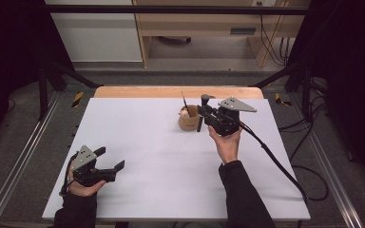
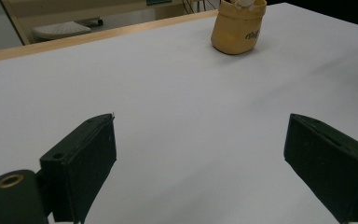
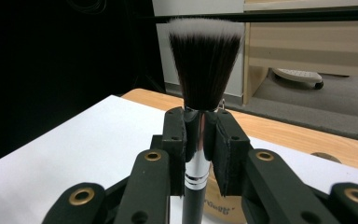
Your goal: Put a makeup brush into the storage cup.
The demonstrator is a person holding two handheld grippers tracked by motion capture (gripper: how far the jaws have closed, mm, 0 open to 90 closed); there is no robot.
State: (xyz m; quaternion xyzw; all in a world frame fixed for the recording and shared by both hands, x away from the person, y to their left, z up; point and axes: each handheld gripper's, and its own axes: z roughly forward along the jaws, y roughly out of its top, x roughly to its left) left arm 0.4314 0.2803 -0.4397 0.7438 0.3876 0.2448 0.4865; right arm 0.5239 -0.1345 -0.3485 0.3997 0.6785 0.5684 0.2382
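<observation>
A makeup brush [image 3: 205, 60] with dark, white-tipped bristles stands upright between the jaws of my right gripper [image 3: 199, 128], which is shut on its silver ferrule. In the high view the right gripper [image 1: 203, 113] holds the brush [image 1: 205, 99] just right of a tan pot [image 1: 188, 120]; the brush's handle hangs beside the pot's rim. A thin brush [image 1: 184, 100] and a pale round thing stand in the pot. My left gripper [image 1: 111, 158] rests at the board's front left, open with nothing between its jaws. The left gripper view has the gripper [image 2: 200, 140] facing the pot [image 2: 238, 27] far off.
A white board [image 1: 161, 156] covers the table, with a wooden edge [image 1: 171, 91] at the back. Dark frame posts and cables flank the table, and a cable trails from the right gripper over the board's right side. A pale wooden desk stands behind.
</observation>
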